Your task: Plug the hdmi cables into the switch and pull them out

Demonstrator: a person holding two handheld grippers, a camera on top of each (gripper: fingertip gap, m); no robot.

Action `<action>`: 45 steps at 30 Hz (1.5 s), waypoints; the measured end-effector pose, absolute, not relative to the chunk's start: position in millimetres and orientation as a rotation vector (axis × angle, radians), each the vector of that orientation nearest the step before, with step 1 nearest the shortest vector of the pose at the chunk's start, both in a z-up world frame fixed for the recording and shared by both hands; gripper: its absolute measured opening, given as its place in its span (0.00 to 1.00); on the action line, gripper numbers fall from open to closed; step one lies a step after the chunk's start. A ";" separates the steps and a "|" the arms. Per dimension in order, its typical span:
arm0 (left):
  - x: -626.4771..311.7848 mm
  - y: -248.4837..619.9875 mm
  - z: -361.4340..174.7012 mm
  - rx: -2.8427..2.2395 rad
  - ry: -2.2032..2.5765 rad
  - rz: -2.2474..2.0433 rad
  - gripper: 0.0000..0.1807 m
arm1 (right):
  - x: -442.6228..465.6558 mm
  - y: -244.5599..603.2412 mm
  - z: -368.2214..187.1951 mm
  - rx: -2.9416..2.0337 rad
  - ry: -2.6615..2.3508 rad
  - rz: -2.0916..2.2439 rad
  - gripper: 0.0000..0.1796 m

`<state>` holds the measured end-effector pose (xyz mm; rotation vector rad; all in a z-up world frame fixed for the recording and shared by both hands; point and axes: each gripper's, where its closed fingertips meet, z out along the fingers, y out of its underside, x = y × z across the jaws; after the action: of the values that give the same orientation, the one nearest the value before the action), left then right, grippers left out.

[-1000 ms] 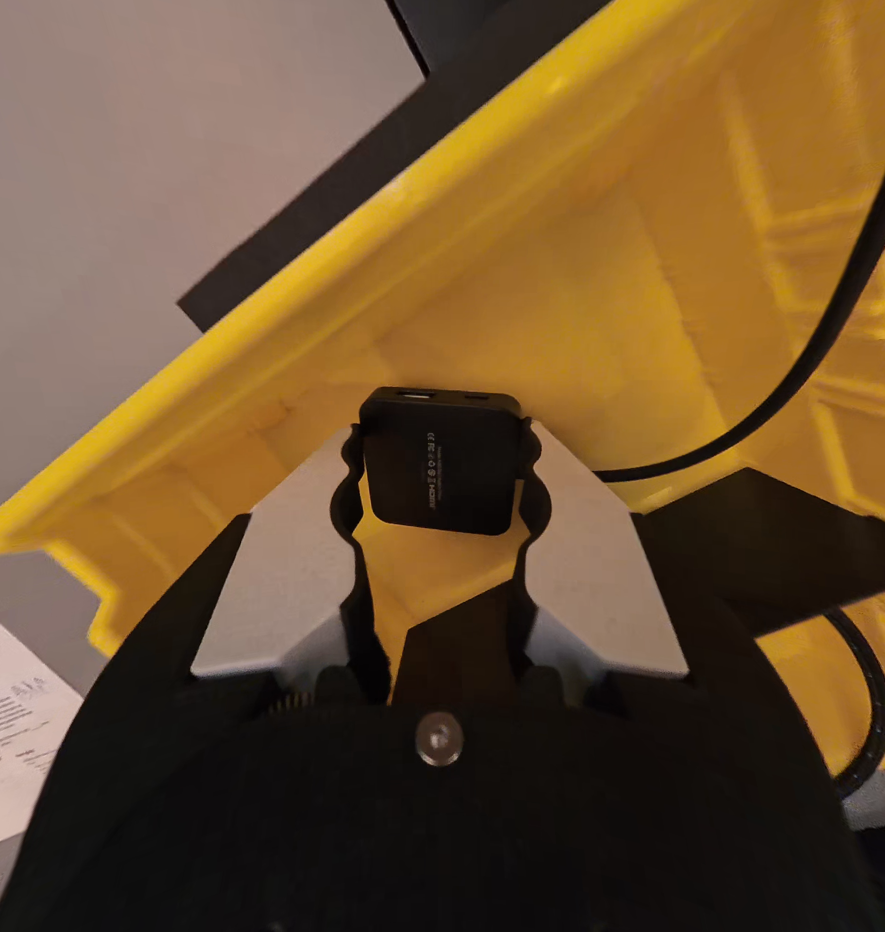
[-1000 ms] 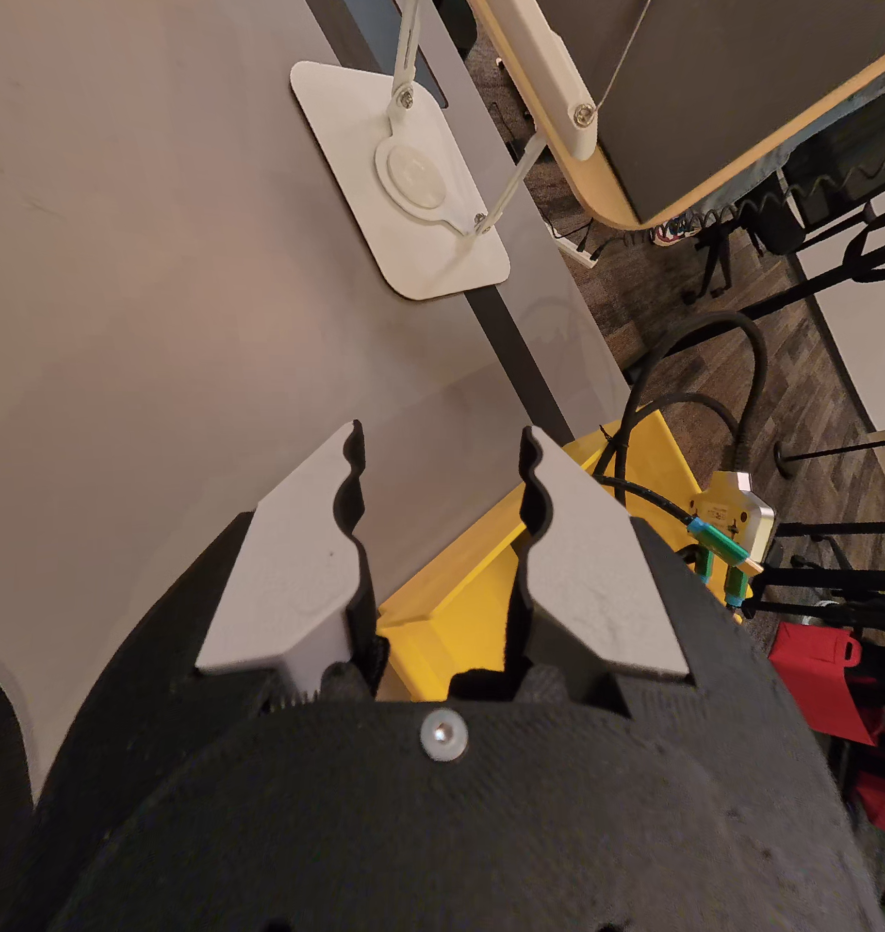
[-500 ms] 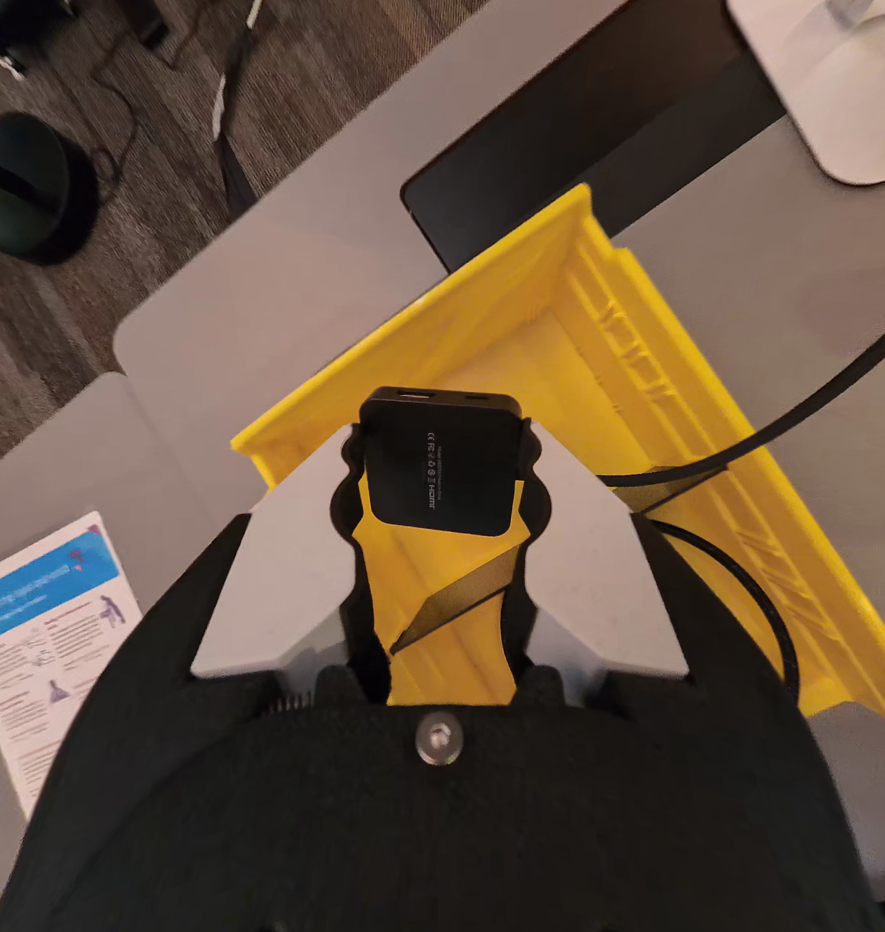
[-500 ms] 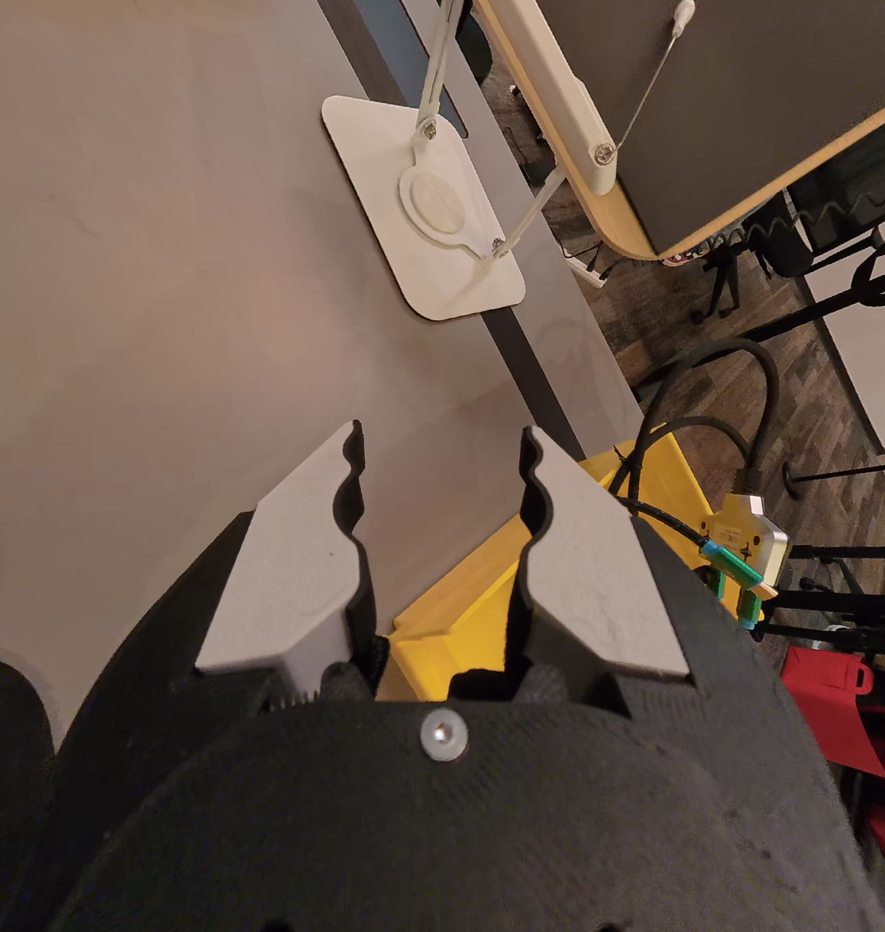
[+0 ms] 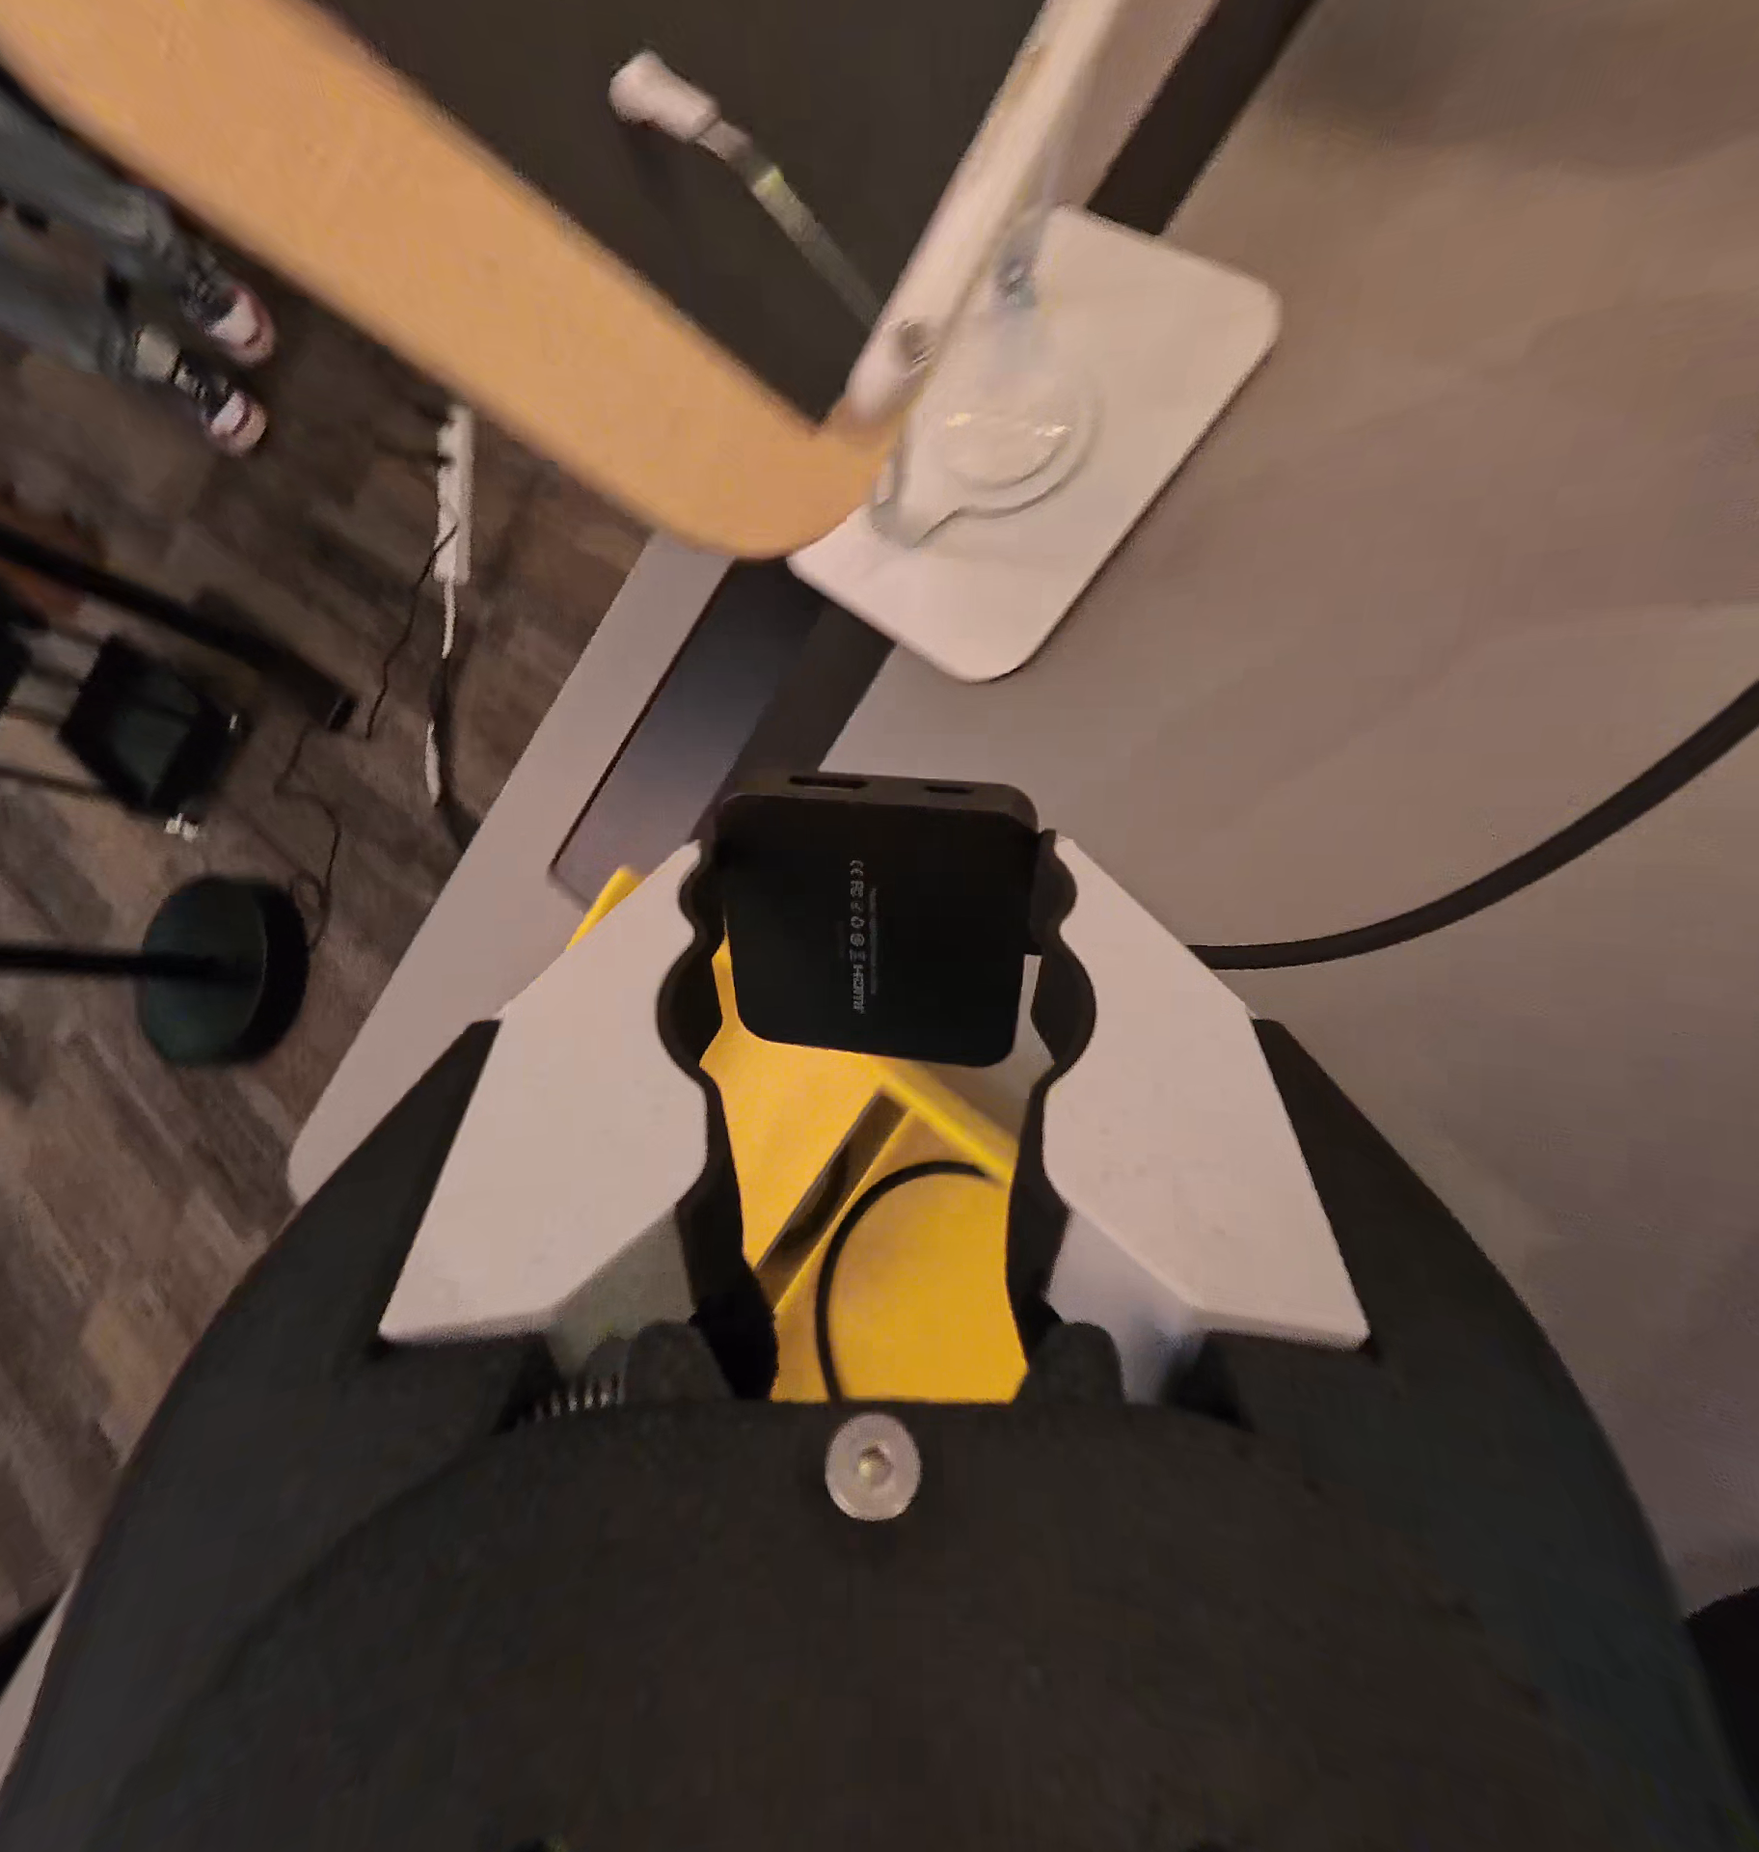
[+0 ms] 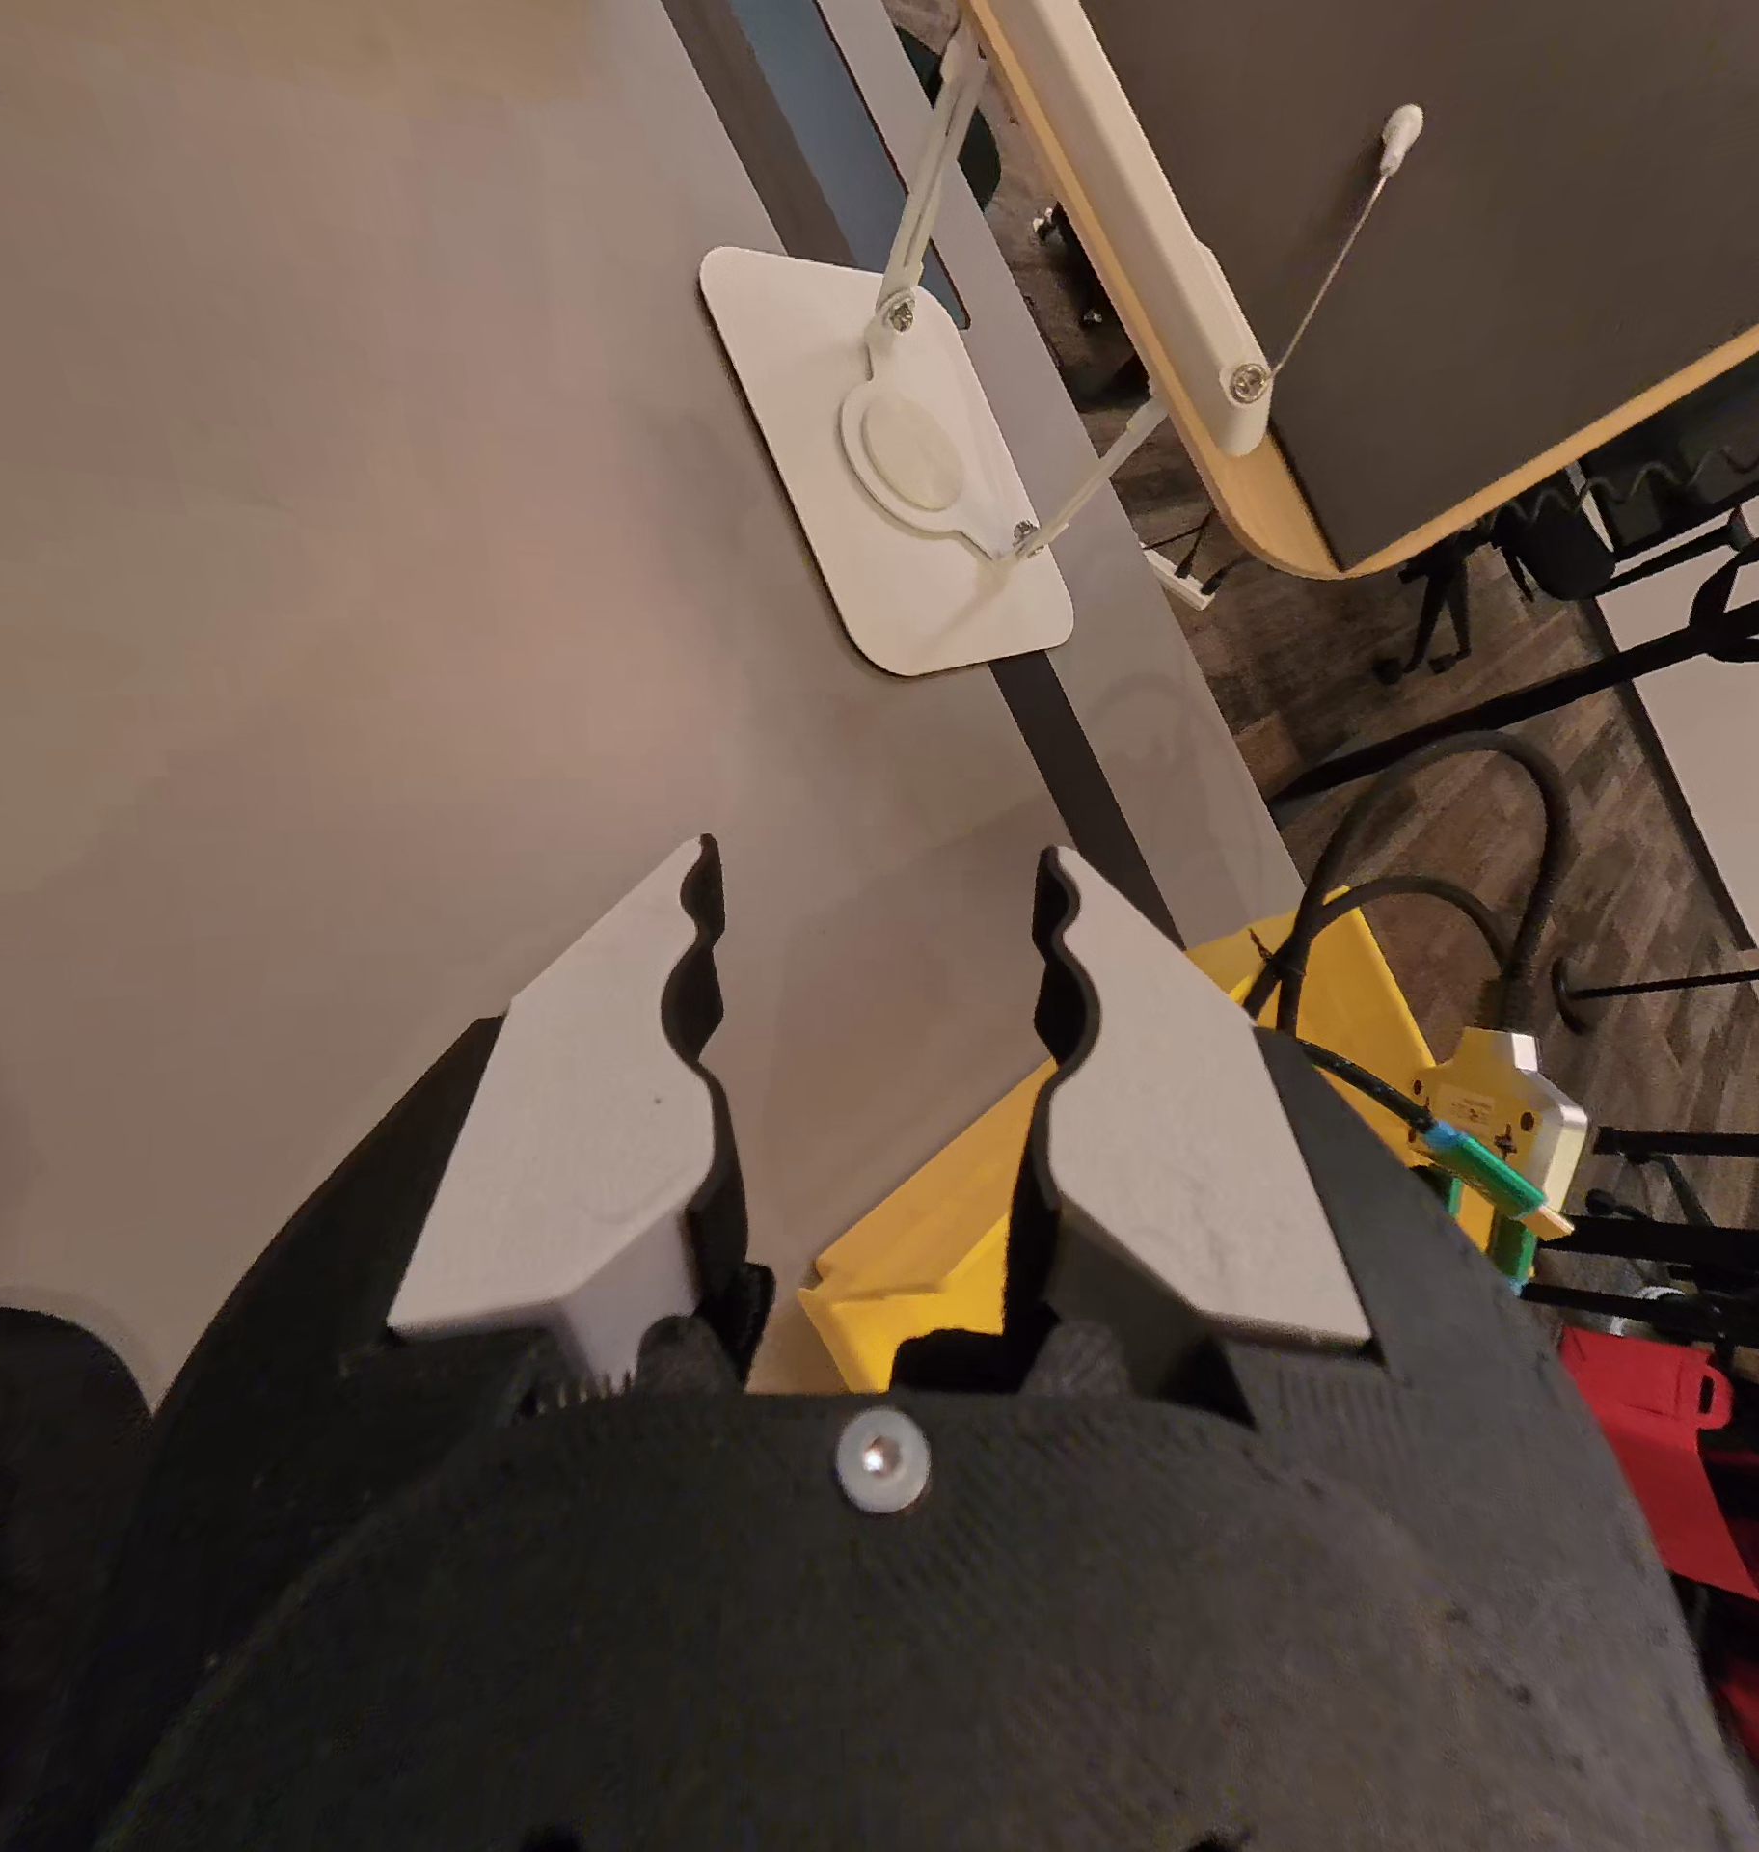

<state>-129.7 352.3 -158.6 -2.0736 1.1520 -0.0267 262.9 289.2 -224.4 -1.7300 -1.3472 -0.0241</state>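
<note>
My left gripper (image 5: 870,872) is shut on a small black switch box (image 5: 870,922), held in the air above the grey table, its port side facing away. No cable is plugged into the ports I can see. A black cable (image 5: 1517,862) runs across the table on the right, and a loop of cable (image 5: 855,1253) lies in the yellow bin (image 5: 906,1303) below. My right gripper (image 6: 877,877) is open and empty over the grey table (image 6: 354,501). Black cables (image 6: 1356,902) rise from the yellow bin (image 6: 916,1273) behind its right finger.
A white lamp base (image 6: 886,471) stands near the table's far edge, also in the left wrist view (image 5: 1046,441). A wood-edged dark panel (image 6: 1457,251) hangs above. A yellow and white device (image 6: 1497,1112) with green plugs sits right of the bin. Stands and red items are on the floor. My hands' fingertips stand some 40 cm from each other.
My left gripper has lifted and swung with the switch, from inside the yellow bin to above it, now facing the lamp base. My right gripper drifted slightly, still open.
</note>
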 end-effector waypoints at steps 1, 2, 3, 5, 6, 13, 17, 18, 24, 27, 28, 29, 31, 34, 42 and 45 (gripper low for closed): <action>-112.2 344.2 -159.7 -2.047 1.191 -0.056 0.33 | 261.8 287.2 -225.3 -1.730 -1.351 -0.021 0.34; -96.0 336.5 -162.1 -2.021 1.235 -0.076 0.33 | 261.1 285.0 -226.2 -1.730 -1.354 -0.018 0.34; -81.7 329.6 -165.5 -1.996 1.278 -0.084 0.33 | 260.7 283.0 -227.0 -1.730 -1.355 -0.016 0.34; -54.9 316.5 -173.3 -1.946 1.350 -0.115 0.34 | 260.5 279.0 -228.3 -1.731 -1.355 -0.009 0.34; -42.5 310.3 -177.7 -1.921 1.380 -0.139 0.34 | 260.5 276.9 -229.0 -1.732 -1.355 -0.004 0.34; 5.9 282.7 -221.8 -1.909 1.505 -0.249 0.34 | 265.1 267.0 -237.2 -1.743 -1.359 0.018 0.34; 19.5 272.4 -266.2 -1.995 1.566 -0.265 0.33 | 267.9 264.6 -243.0 -1.752 -1.352 0.036 0.34; 21.5 268.4 -280.4 -2.023 1.599 -0.254 0.33 | 268.3 264.3 -244.6 -1.754 -1.351 0.040 0.34; 38.0 228.2 -343.6 -2.121 1.803 -0.243 0.33 | 268.9 260.4 -253.9 -1.767 -1.360 0.057 0.34; 34.8 216.9 -362.9 -2.150 1.874 -0.178 0.34 | 268.1 259.1 -258.0 -1.772 -1.363 0.066 0.34; 33.3 214.5 -367.7 -2.166 1.882 -0.169 0.33 | 267.6 258.9 -259.2 -1.774 -1.365 0.067 0.34; 32.1 212.1 -371.9 -2.183 1.888 -0.169 0.33 | 266.8 258.6 -260.2 -1.775 -1.367 0.069 0.34; 32.0 208.7 -378.1 -2.201 1.886 -0.185 0.33 | 264.7 258.2 -261.1 -1.774 -1.370 0.073 0.34; 33.3 208.0 -382.4 -2.216 1.865 -0.195 0.34 | 261.4 257.0 -261.6 -1.771 -1.378 0.073 0.34; 42.7 202.9 -379.6 -2.225 1.740 -0.301 0.45 | 260.9 252.2 -262.8 -1.771 -1.381 0.071 0.34; 34.6 207.3 -356.9 -2.187 1.667 -0.238 0.42 | 262.9 250.1 -264.0 -1.775 -1.377 0.071 0.34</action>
<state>34.6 207.3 -356.9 -2.1875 1.6669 -0.2376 262.9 250.1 -264.0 -1.7747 -1.3772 0.0711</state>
